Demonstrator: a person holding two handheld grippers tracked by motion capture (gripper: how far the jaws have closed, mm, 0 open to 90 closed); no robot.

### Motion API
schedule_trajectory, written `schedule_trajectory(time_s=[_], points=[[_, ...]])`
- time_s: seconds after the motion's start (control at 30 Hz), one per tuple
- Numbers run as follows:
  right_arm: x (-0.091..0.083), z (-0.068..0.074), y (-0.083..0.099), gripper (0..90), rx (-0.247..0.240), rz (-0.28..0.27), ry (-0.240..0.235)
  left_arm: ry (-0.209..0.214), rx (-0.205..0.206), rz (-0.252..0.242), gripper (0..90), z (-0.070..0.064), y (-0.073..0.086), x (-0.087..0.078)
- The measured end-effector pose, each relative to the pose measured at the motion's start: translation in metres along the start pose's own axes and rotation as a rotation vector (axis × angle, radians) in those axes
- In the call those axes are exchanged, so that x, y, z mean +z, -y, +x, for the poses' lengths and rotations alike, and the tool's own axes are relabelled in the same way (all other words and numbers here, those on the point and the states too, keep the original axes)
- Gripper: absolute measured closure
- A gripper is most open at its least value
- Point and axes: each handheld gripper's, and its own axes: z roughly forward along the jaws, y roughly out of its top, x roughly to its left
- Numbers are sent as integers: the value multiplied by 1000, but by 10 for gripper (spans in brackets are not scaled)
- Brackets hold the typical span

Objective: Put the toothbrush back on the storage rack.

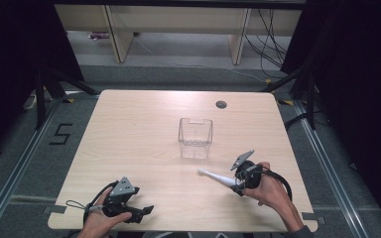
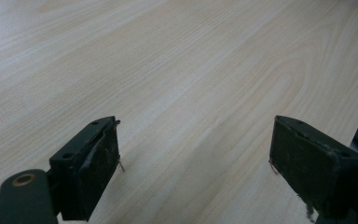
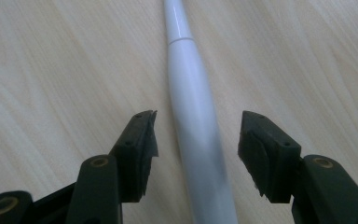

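Observation:
A white electric toothbrush lies flat on the wooden table, its head pointing up-left toward a clear plastic box. My right gripper sits at the handle end of it. In the right gripper view the white handle runs between the two black jaws of the right gripper, which stand open with a gap on either side. My left gripper rests near the table's front left edge, open, with bare wood between its jaws.
The clear box stands open-topped near the table's middle. A round cable hole sits at the back right of the table. Behind the table are wooden furniture legs and loose cables on the floor.

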Motion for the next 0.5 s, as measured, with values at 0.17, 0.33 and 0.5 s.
schedule_trajectory(time_s=[0.17,0.33,0.5], points=[[7,-1,-6,471,-30,42,-5,0,-10,-12,150,-1,0,0],[10,-1,-10,479,-36,67,-8,1,-7,-9,150,0,0,0],[13,1,-14,488,-43,91,-9,0,1,-4,150,0,0,-1]])
